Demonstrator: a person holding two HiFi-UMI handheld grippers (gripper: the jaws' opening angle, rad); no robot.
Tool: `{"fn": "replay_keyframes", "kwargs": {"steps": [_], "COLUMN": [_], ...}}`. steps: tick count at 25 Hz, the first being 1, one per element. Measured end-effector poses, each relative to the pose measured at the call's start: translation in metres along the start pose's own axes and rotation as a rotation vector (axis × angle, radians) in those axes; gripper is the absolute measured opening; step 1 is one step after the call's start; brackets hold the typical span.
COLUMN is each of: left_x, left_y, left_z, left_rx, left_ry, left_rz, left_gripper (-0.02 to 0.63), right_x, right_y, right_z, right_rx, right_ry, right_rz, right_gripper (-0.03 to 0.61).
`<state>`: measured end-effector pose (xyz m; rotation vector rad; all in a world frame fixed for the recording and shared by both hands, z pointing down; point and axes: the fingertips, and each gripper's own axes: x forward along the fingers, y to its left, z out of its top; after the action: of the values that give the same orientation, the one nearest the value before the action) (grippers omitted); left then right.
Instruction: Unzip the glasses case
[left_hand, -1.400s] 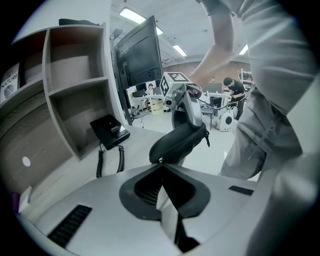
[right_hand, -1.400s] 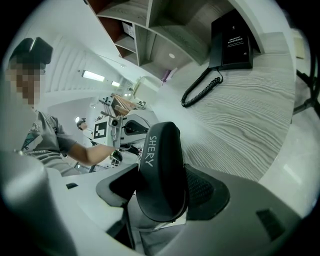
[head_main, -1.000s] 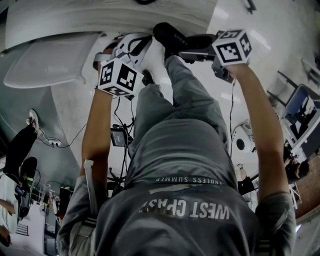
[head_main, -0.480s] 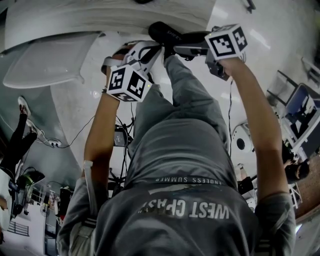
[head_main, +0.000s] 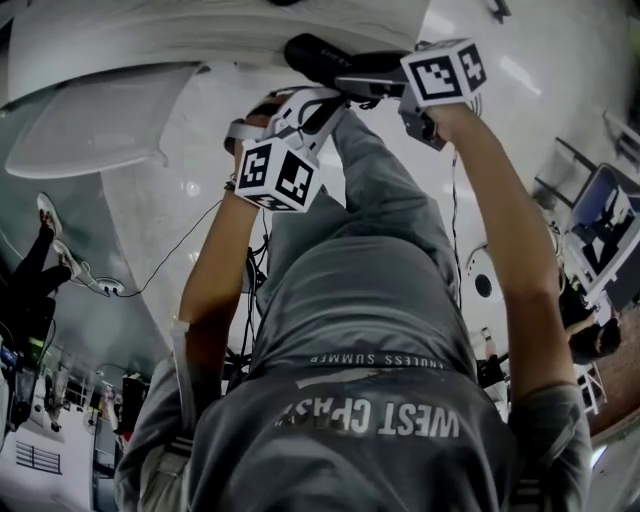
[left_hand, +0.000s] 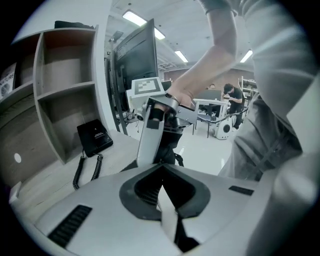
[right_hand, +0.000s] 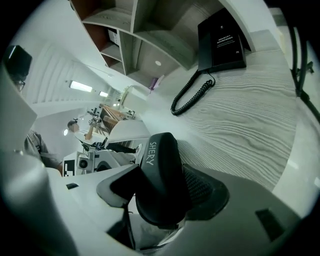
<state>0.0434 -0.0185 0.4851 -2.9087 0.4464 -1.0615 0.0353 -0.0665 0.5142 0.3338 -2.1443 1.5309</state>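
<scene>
A black glasses case (head_main: 318, 57) marked SHERY is clamped between the jaws of my right gripper (head_main: 350, 78), which is shut on it. In the right gripper view the case (right_hand: 159, 182) stands on edge and fills the gap of that gripper (right_hand: 161, 197). My left gripper (head_main: 318, 102) sits just left of and below the case, jaws shut. In the left gripper view its fingers (left_hand: 162, 192) meet with nothing I can make out between them. Ahead of them stands the right gripper (left_hand: 151, 131) with the dark case (left_hand: 170, 146) under it. The zip is not visible.
A black desk phone (right_hand: 222, 42) with a coiled cord (right_hand: 192, 97) lies on the wood-grain desk (right_hand: 250, 110). Open shelves (left_hand: 60, 95) and a monitor (left_hand: 136, 60) stand behind. A white curved counter (head_main: 100, 130) lies at the left. People sit in the background.
My left gripper has moved right and slightly up, closer to the case. The right gripper with the case has shifted a little up and left. Both grips look unchanged.
</scene>
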Motion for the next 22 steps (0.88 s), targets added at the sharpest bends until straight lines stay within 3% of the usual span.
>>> {"fn": "replay_keyframes", "kwargs": {"steps": [3, 7, 12, 17, 22], "left_x": [0.003, 0.019, 0.016, 0.026, 0.024], "left_y": [-0.002, -0.016, 0.002, 0.006, 0.008], "left_z": [0.003, 0.018, 0.000, -0.002, -0.009], "left_rx": [-0.022, 0.010, -0.012, -0.003, -0.001], "left_ry": [-0.008, -0.015, -0.017, 0.011, 0.026], "left_rz": [0.019, 0.005, 0.055, 0.087, 0.039], "left_gripper": [-0.003, 0.000, -0.002, 0.000, 0.028], "right_x": [0.001, 0.002, 0.019, 0.013, 0.022], "right_y": [-0.001, 0.003, 0.006, 0.000, -0.021], "right_z": [0.003, 0.011, 0.032, 0.037, 0.034], "right_rx": [-0.019, -0.065, -0.173, -0.380, -0.663], "right_ry": [-0.015, -0.060, -0.088, -0.090, 0.003], "right_rz": [0.000, 0.000, -0.047, -0.142, -0.293], "right_gripper": [0.282, 0.282, 0.284, 0.290, 0.301]}}
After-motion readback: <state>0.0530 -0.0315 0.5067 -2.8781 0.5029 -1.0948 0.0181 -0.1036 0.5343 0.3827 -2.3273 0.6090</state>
